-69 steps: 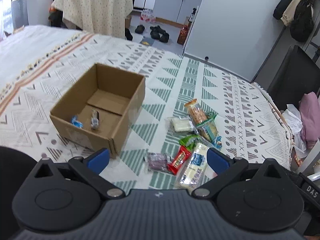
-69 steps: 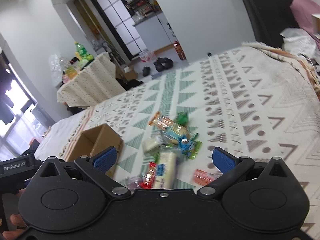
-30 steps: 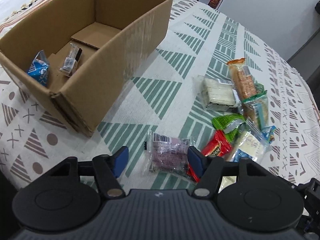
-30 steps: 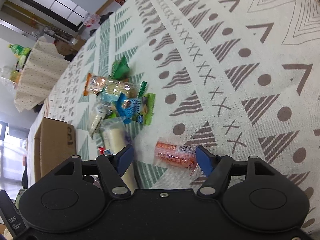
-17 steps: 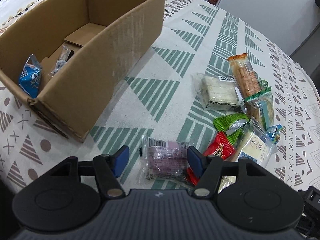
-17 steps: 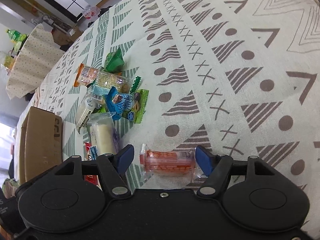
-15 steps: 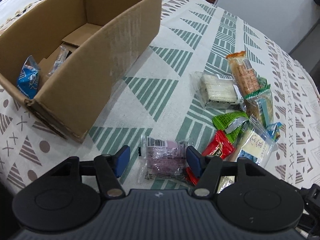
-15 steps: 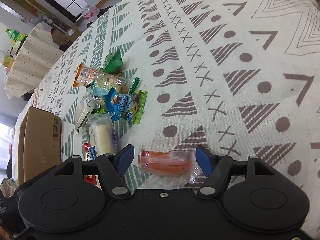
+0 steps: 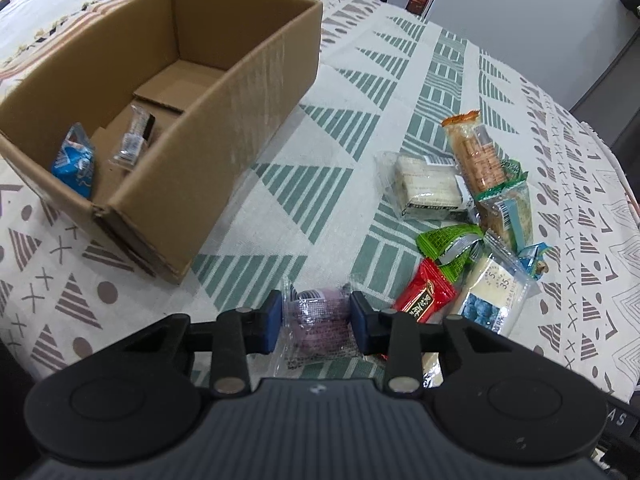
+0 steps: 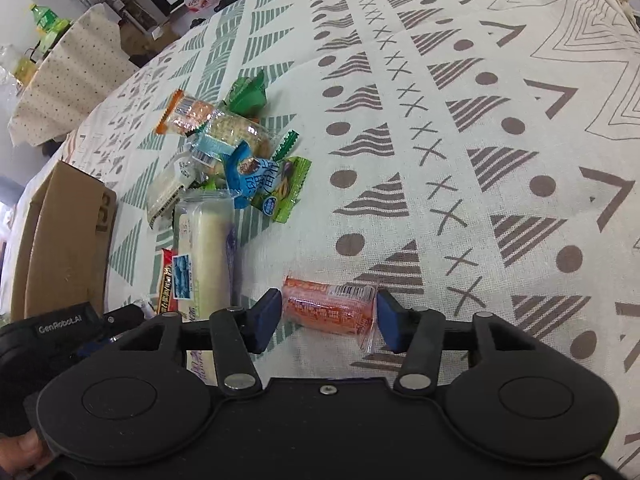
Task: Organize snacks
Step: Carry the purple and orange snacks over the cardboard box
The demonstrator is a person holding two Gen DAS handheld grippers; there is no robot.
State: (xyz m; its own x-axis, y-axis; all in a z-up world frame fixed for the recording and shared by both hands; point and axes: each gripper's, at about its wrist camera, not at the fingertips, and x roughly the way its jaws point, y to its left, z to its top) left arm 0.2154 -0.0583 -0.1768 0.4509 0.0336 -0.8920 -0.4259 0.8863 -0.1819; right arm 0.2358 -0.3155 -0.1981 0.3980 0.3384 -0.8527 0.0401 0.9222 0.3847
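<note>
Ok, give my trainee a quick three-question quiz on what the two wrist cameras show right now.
1. How many snacks lie inside the cardboard box?
2. True or false: the red packet lies inside the box.
3. Between the left gripper's fingers sits: A) a green packet, B) the purple packet, C) a blue packet.

Key
1. Two.
2. False: it lies on the cloth outside the box.
3. B; the jaws have just been closing on it.
</note>
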